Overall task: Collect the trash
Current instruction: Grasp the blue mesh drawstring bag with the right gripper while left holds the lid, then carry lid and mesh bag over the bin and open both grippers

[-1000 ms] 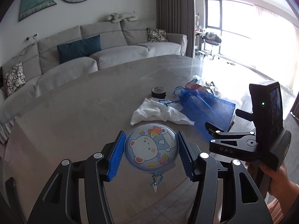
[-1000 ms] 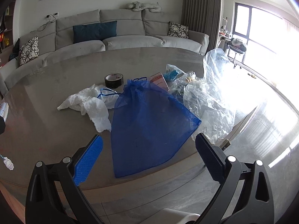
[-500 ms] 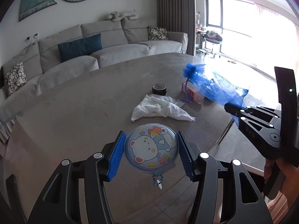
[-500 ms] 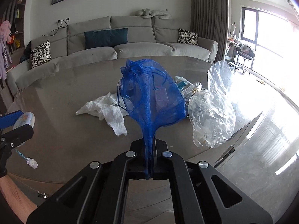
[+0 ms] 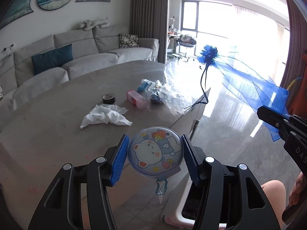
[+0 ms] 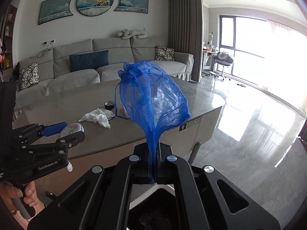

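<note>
Since a moment ago we have lifted the blue mesh bag (image 6: 153, 103) clear of the surface (image 5: 49, 130) and swung it off toward three o'clock, beyond the surface's edge. Our right hand-held gripper (image 6: 153, 164) is pressed together on the bag's bottom corner; the fingertips are hidden behind the gathered mesh. Our left hand-held gripper (image 5: 154, 157) pinches the round bear-print case (image 5: 154, 154) between its blue pads (image 5: 120, 161), its beaded charm (image 5: 161, 188) dangling. Further out at eleven o'clock lie the crumpled white tissue (image 5: 104, 116), black tape roll (image 5: 108, 98) and pink box (image 5: 135, 98). At twelve o'clock, clear plastic wrap (image 5: 172, 97) covers small items we cannot identify.
</note>
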